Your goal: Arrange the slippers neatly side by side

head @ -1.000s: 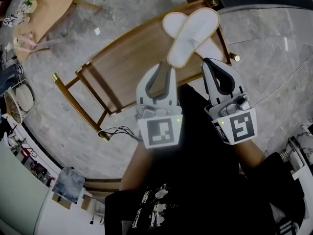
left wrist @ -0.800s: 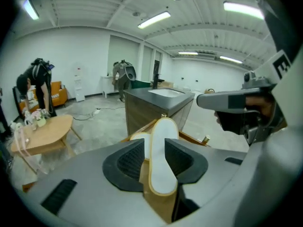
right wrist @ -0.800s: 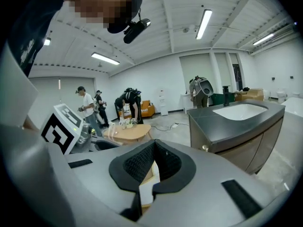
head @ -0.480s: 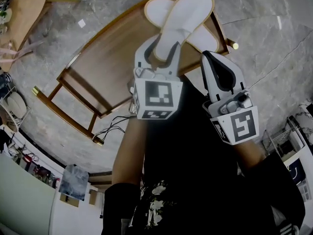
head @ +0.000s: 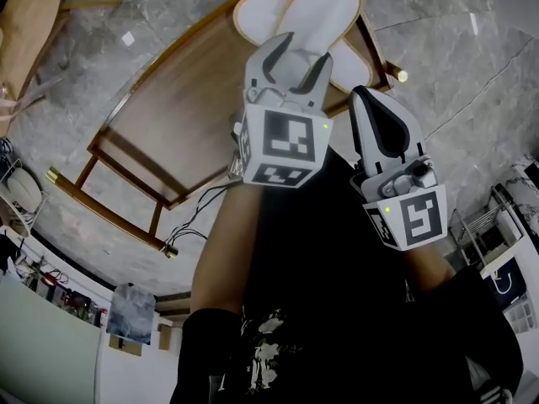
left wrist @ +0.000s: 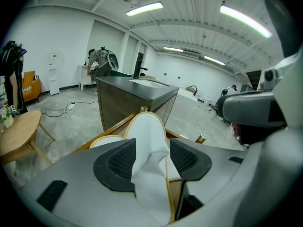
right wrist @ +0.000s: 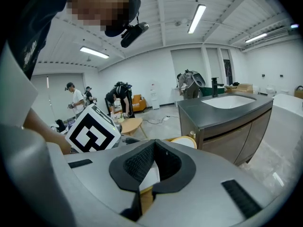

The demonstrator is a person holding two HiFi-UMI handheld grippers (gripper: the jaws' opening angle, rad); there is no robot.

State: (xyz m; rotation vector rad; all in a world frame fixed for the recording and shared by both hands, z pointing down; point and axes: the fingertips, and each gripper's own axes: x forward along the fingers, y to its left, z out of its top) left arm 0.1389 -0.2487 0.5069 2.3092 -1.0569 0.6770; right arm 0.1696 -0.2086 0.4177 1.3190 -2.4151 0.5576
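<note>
Left claw [head: 295, 57] has dropped onto the top slipper [head: 324, 7], crossed over the lower slipper [head: 253, 15] at the counter [head: 185, 116] corner. Its jaws have just been opening and straddle it unpinched. Right claw [head: 364, 99] pressed together, empty. Grasp likely next.

Quick tally, mostly pairs

2 white slippers, top slipper [head: 324, 7] and bottom slipper [head: 253, 15]. 2 grippers, left gripper [head: 296, 53] and right gripper [head: 364, 99], 1 marker cube apiece: left cube [head: 286, 141], right cube [head: 413, 217]. 2 tables: 1 dark wooden table [head: 168, 116] showing 3 brass foot caps [head: 402, 76], plus 1 pale round table [head: 25, 32]. Just 1 dark counter [right wrist: 222, 112] with 1 sink [right wrist: 232, 100]. Roughly 3 people [right wrist: 120, 98] bunched at the back in the right gripper view, 1 bent-over person [left wrist: 98, 61] by the counter in the left gripper view; too small and far off to count any surer.
</note>
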